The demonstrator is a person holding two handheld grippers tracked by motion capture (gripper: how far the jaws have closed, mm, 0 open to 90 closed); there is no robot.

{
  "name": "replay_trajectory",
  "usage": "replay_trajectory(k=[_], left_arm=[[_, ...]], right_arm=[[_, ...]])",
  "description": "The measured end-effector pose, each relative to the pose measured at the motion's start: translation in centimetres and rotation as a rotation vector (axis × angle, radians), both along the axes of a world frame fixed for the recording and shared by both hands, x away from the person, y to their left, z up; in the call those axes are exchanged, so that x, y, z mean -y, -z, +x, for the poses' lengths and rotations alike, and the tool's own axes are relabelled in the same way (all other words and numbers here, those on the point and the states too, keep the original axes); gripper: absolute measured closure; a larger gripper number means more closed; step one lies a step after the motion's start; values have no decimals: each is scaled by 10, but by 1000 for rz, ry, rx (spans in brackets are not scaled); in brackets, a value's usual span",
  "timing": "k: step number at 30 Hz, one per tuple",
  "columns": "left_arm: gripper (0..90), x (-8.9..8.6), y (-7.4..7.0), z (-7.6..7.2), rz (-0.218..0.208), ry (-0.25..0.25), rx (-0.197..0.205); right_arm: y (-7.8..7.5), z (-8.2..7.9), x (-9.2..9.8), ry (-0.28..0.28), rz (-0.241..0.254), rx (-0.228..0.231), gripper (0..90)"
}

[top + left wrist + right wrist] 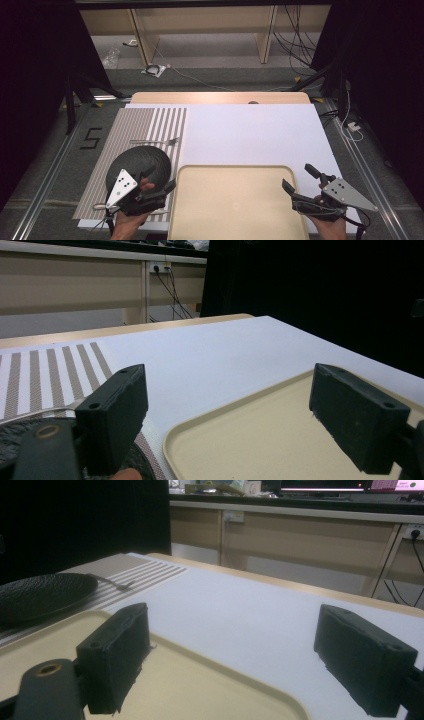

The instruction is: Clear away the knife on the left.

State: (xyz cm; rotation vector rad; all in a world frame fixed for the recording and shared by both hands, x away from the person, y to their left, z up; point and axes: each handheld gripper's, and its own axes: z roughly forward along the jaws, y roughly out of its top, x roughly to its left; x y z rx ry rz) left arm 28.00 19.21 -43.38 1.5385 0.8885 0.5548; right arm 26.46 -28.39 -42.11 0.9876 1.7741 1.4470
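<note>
Basically, both grippers hover at the near edge of the table, nothing held in either. Left gripper (167, 186) sits over the near edge of the black plate (145, 160), jaws wide apart and pointing right toward the beige tray (235, 172); in the left gripper view its jaws stand well apart with bare tray corner (200, 435) and white sheet (210, 355) between them, plate rim (15, 427) low at left, a fingertip peeking at the bottom. Right gripper (299, 178) is just off the tray's right edge, above the white sheet (250, 130), jaws spread wide, empty; right gripper view shows tray rim (190, 655) and white sheet (240, 615) in the gap, nothing touching the pads. Black plate lies on the striped placemat (145, 122), left of the tray, close beside its left edge; touching or not, can't tell. Fork (162, 141) lies on the mat just behind the plate, also seen in right gripper view (112, 583) past the plate (40, 597). Another utensil (100, 205), hard to identify, lies on the mat near the left hand (131, 220). Tray is empty, at near centre.
</note>
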Motion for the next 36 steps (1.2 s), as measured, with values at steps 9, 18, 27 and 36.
replay_trajectory(k=[9, 18, 27, 36], left_arm=[[155, -7, -5, 3, 23, 1, -41], [157, -15, -12, 7, 111, 9, -87], [160, -29, -15, 8, 200, 8, -147], [163, -44, -15, 9, 307, 8, -234]], right_arm=[[0, 0, 0, -3, 6, -2, 157], [-1, 0, -1, -10, 9, 1, 156], [-1, 0, -1, -10, 8, -4, 157], [0, 0, -2, -19, 6, -10, 156]])
